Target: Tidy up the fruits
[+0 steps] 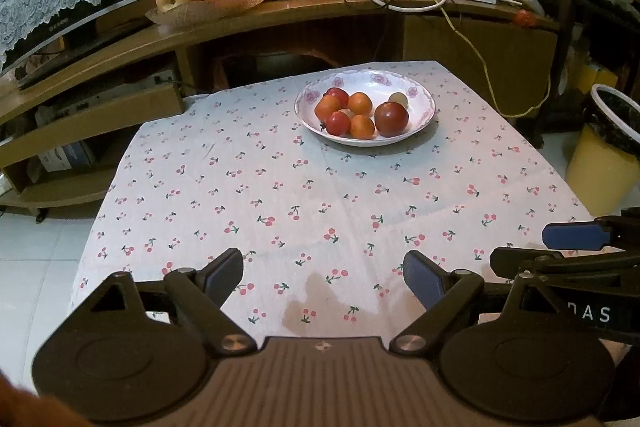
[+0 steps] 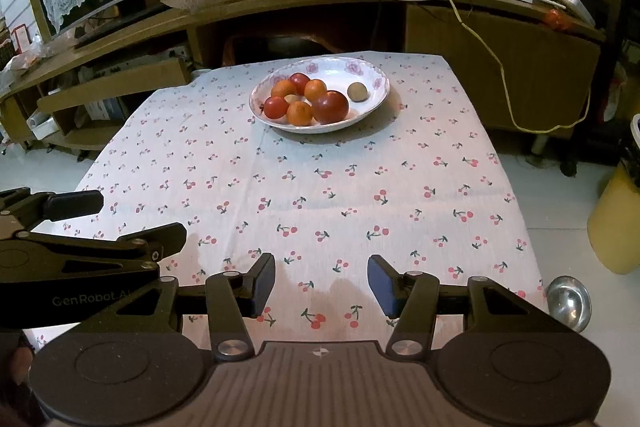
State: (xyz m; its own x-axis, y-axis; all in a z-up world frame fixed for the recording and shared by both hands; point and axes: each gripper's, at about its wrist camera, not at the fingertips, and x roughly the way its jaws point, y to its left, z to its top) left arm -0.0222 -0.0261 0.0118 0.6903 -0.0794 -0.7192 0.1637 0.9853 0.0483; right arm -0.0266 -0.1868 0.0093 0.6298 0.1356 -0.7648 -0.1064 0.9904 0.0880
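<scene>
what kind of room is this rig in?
Likely a home living room: curved TV under a lace cover on a wooden media unit, cherry-print tablecloth, floral white bowl of small fruits.

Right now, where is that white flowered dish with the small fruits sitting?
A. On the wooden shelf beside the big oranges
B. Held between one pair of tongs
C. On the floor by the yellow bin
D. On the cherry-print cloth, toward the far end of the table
D: the flowered dish rests on the cherry-print cloth near the table's far edge, well ahead of both open tongs, the left and the right, which hold nothing.
</scene>
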